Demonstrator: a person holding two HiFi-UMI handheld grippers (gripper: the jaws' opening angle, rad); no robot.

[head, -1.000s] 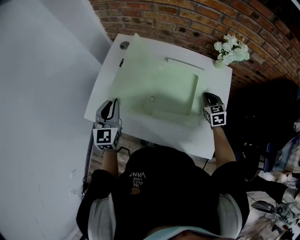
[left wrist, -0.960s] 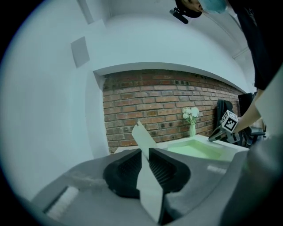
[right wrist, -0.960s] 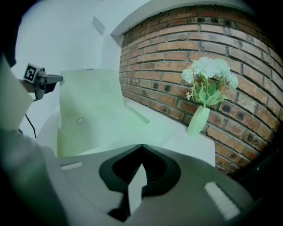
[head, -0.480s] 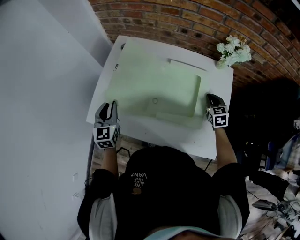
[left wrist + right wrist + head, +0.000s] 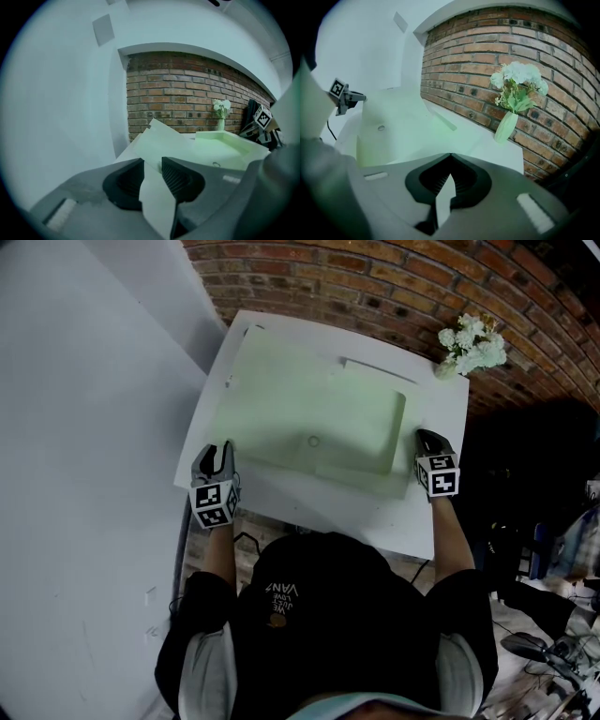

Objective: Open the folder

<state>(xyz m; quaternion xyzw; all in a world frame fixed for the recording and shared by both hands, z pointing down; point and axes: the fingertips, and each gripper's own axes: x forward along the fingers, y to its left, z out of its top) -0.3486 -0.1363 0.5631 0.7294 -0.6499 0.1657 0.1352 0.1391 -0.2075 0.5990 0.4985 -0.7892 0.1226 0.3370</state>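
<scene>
A pale green folder (image 5: 309,418) lies open on the white table (image 5: 347,512). Its cover (image 5: 161,140) is spread flat to the left, and its tray-like body (image 5: 225,143) with a small round clasp sits to the right. My left gripper (image 5: 225,448) is at the cover's near left corner. Its jaws (image 5: 152,161) are opening, and the sheet runs loosely between the pads with a gap. My right gripper (image 5: 427,437) is at the folder's right edge. Its jaws (image 5: 450,157) are shut on a thin pale sheet of the folder.
A pale vase of white flowers (image 5: 472,343) stands at the table's far right corner against the brick wall (image 5: 375,287). A white wall (image 5: 84,381) runs close along the table's left side. A person's dark torso (image 5: 319,615) presses against the near edge.
The raised cover has come down and now lies flat on the table's left half. My left gripper sank with it and its jaws have parted. The right gripper kept still.
</scene>
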